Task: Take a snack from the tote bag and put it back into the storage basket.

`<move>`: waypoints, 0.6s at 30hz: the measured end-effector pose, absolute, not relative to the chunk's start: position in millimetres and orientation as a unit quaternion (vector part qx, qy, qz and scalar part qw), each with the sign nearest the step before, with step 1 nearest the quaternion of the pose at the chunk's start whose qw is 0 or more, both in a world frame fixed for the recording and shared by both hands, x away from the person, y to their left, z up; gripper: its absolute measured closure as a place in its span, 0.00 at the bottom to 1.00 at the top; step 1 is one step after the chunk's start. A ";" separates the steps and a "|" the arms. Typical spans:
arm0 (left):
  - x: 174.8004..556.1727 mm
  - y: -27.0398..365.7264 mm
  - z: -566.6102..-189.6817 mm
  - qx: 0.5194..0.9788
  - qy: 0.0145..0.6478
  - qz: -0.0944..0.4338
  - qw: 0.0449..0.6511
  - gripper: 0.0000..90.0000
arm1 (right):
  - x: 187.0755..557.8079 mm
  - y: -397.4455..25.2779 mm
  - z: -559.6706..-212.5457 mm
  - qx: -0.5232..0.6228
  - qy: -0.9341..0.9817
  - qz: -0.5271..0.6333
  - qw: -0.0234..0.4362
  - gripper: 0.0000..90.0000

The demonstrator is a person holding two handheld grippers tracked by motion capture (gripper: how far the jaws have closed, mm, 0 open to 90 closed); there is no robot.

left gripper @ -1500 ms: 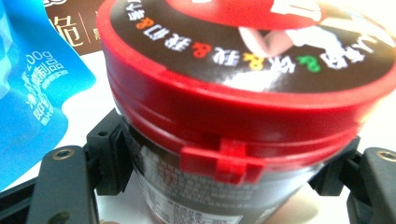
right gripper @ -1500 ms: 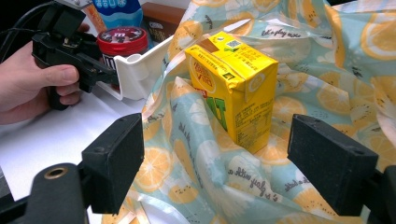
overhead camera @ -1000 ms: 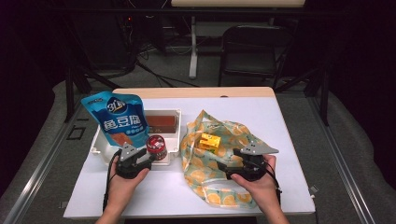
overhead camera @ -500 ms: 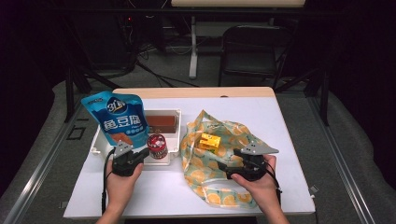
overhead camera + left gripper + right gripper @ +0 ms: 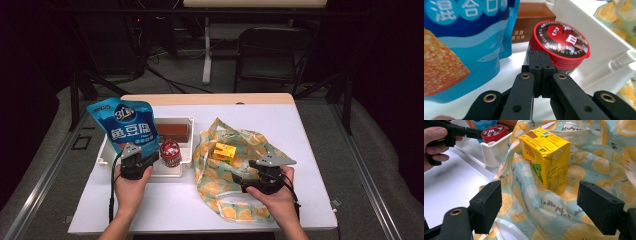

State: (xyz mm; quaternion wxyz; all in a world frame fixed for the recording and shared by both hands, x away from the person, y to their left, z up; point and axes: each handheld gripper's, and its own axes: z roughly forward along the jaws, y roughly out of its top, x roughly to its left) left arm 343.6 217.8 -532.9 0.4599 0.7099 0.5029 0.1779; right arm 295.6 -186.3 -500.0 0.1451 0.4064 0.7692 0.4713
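Red is the lid of the small candy tub (image 5: pixel 560 41), which stands upright in the white tray (image 5: pixel 187 145), just beside the blue snack pouch (image 5: pixel 126 125) and in front of a brown box (image 5: pixel 172 130). The long axis of the tub is vertical and the lid faces up, a little tilted to the camera in the left gripper view. The left gripper (image 5: pixel 540 75) is at the near side of the tub with its jaws pressed together, and nothing is between them; the tips are touching or almost touching the dark wall under the lid.

To the right of the tray lies the fruit-print cloth bag (image 5: pixel 235 175), and a yellow drink carton (image 5: pixel 546 157) stands upright inside it. The right gripper (image 5: pixel 540 202) has its jaws spread wide, near the bag's edge, on both sides of the carton but apart from it.

I judge that the step is moving things from the tray into the bag, and the tub is next. The left gripper must first open, then go around the tub body under the lid and close.
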 end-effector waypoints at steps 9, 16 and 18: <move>343.3 205.4 -536.7 0.718 0.507 0.169 0.447 1.00 | 294.9 -186.0 -498.5 0.406 0.763 0.479 0.150 0.22; 363.3 206.9 -539.2 0.701 0.538 0.164 0.438 1.00 | 295.9 -188.2 -499.6 0.410 0.762 0.479 0.150 0.23; 368.5 206.2 -539.9 0.697 0.545 0.164 0.436 1.00 | 295.8 -188.1 -499.6 0.409 0.762 0.479 0.150 0.23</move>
